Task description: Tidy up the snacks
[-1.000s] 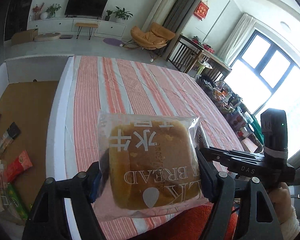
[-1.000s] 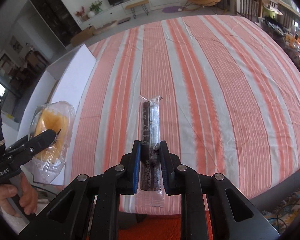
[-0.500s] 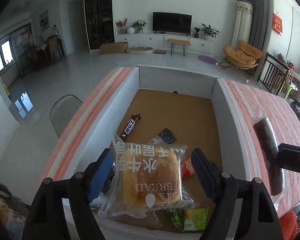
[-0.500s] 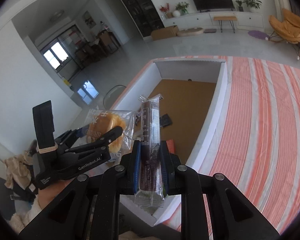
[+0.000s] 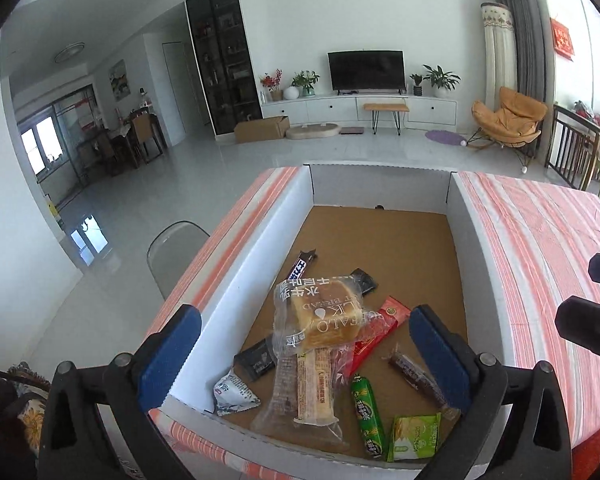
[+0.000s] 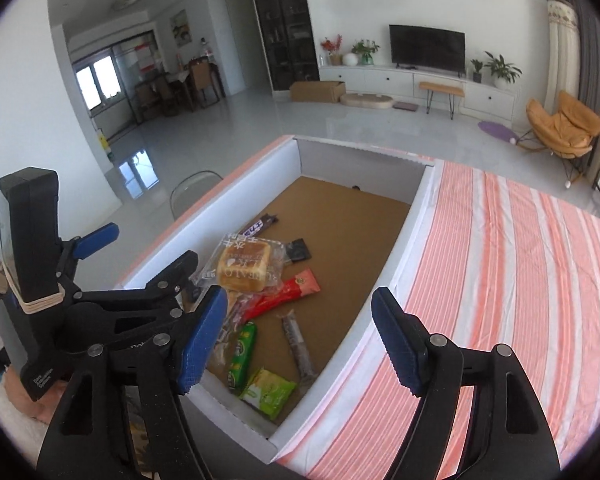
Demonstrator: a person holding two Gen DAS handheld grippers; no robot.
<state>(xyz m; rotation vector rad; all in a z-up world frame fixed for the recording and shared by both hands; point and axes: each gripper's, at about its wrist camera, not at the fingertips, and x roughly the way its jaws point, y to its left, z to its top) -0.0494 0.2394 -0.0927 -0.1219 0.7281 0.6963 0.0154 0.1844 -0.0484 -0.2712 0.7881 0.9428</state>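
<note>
A white box [image 5: 260, 248] with a brown floor holds several snacks. The clear-wrapped bread pack [image 5: 324, 320] [image 6: 244, 266] lies on top of the pile. A dark bar in clear wrap [image 5: 416, 372] [image 6: 298, 344] rests on the box floor near the right wall. My left gripper [image 5: 304, 320] hovers over the box's near end, its jaws opening wide, gripping nothing. My right gripper [image 6: 300, 304] hangs above the near right wall, jaws opening, nothing between them. Each gripper appears in the other's view: the left gripper [image 6: 148, 248] and the right gripper [image 5: 598, 296].
Also in the box: a chocolate bar [image 5: 300, 268], a red pack [image 5: 376, 334], a green sausage [image 5: 366, 416], a green packet [image 5: 414, 436] and a long biscuit pack [image 5: 314, 388]. An orange-striped tablecloth [image 6: 500, 280] lies to the right. A clear chair [image 5: 172, 248] stands left.
Both grippers swung left from over the striped cloth to the box. The left let go of the bread and the right let go of the dark bar; both now lie in the box.
</note>
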